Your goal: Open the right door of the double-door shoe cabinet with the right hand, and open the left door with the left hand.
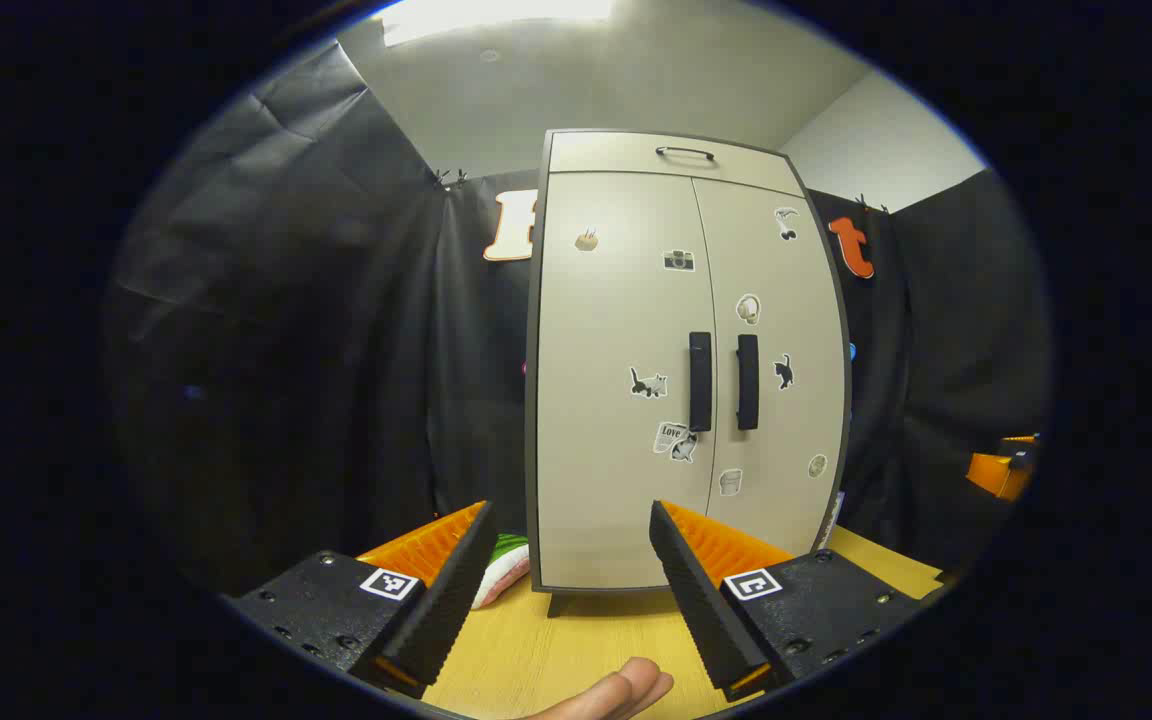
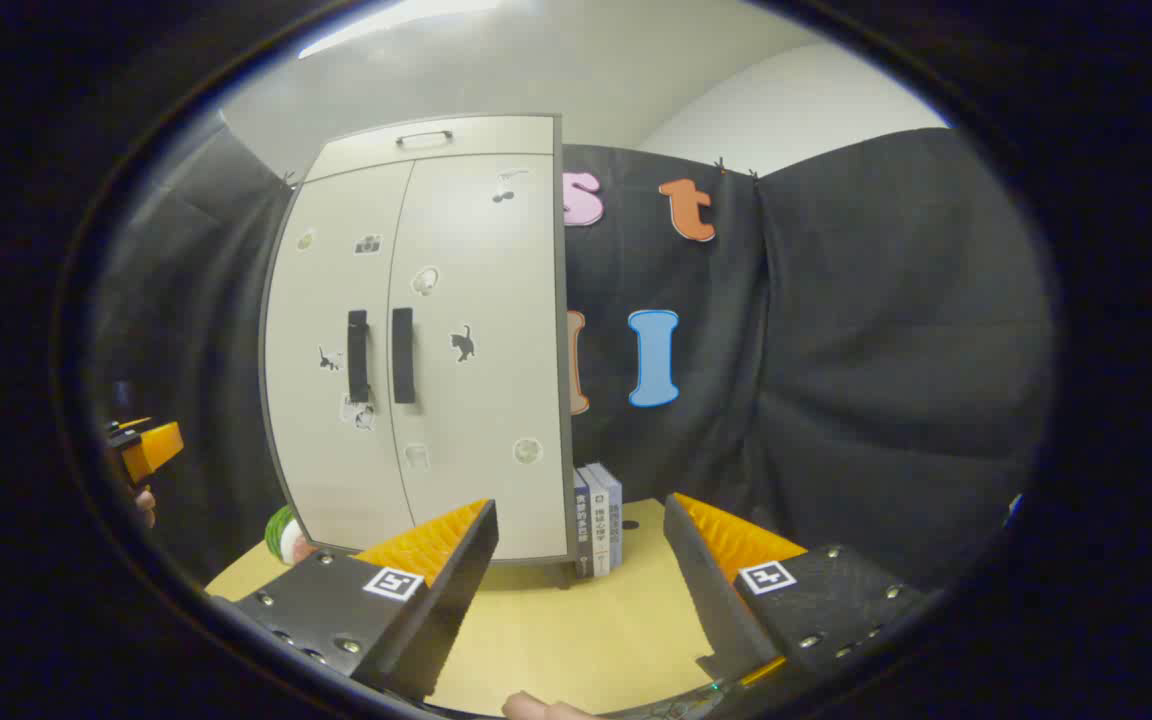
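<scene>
The beige double-door shoe cabinet with small stickers (image 1: 686, 370) stands upright on the light wooden desk (image 1: 576, 650), both doors closed. Its two black vertical handles (image 1: 700, 381) sit side by side at the middle seam. The left claw (image 1: 566, 585) is spread wide and holds nothing, well apart from the cabinet, which is ahead of it. The right claw (image 2: 581, 590) is also spread and empty; the cabinet lies ahead to its left, near some upright books (image 2: 599, 520).

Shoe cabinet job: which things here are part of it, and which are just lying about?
Part of the job:
shoe cabinet
left door handle
right door handle
left tool
right tool

Lying about:
books
top drawer handle
cat stickers
</scene>
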Tool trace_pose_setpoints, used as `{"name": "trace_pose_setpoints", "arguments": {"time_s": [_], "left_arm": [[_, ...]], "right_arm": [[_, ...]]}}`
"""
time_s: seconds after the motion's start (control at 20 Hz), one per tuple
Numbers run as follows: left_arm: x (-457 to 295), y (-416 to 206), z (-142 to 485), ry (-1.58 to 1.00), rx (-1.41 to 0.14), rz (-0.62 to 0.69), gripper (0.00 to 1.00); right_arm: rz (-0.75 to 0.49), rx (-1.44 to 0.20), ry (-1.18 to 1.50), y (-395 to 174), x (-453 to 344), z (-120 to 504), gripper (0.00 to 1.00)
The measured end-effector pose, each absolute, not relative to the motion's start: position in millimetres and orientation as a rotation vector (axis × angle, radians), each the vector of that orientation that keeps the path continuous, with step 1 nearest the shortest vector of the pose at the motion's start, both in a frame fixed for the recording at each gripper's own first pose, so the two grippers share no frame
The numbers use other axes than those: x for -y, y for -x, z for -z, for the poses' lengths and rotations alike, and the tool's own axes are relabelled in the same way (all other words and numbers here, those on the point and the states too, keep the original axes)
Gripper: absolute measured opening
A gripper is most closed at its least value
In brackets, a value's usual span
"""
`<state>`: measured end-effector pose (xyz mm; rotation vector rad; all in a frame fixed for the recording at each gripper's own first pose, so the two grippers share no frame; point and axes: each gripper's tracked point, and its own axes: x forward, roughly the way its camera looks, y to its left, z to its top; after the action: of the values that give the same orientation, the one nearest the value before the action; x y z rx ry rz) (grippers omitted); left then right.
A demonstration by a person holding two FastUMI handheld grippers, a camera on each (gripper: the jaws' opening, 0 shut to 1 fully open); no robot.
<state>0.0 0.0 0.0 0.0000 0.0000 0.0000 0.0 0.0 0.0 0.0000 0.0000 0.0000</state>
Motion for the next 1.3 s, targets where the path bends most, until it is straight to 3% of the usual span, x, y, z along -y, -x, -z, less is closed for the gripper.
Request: {"name": "trace_pose_setpoints", "arguments": {"time_s": [0.4, 0.6, 0.65, 0.7, 0.8, 0.85, 0.95, 1.0, 1.3], "left_arm": [[14.8, 17.8, -5.4, -0.016, 0.011, 0.017, 0.95], [20.1, 22.8, -5.1, -0.023, 0.019, 0.027, 0.95], [20.8, 24.3, -4.4, -0.017, 0.015, 0.031, 0.92], [22.1, 25.4, -3.3, -0.009, 0.012, 0.036, 0.95], [21.6, 24.3, -3.7, -0.005, 0.015, 0.036, 0.92], [20.7, 24.0, -5.0, -0.01, 0.021, 0.033, 0.95], [21.1, 24.7, -4.6, -0.02, 0.027, 0.03, 0.92], [22.1, 24.4, -4.6, -0.028, 0.031, 0.032, 0.95], [31.4, 21.1, 4.2, -0.019, 0.018, 0.057, 0.95]], "right_arm": [[-0.073, 0.017, -0.003, 8.2, -26.1, -10.0, 0.95], [-0.085, 0.023, -0.002, 11.0, -29.9, -12.9, 0.98], [-0.087, 0.025, -0.002, 11.9, -30.7, -13.7, 0.98], [-0.09, 0.026, -0.006, 12.6, -31.7, -13.3, 0.98], [-0.1, 0.03, -0.01, 14.2, -33.7, -15.5, 0.98], [-0.102, 0.036, -0.009, 15.1, -33.6, -17.9, 0.98], [-0.102, 0.039, -0.01, 14.9, -33.0, -17.4, 0.99], [-0.107, 0.034, -0.009, 13.2, -34.5, -14.3, 0.98], [-0.164, 0.027, -0.011, -3.2, -55.0, -15.2, 0.99]]}}
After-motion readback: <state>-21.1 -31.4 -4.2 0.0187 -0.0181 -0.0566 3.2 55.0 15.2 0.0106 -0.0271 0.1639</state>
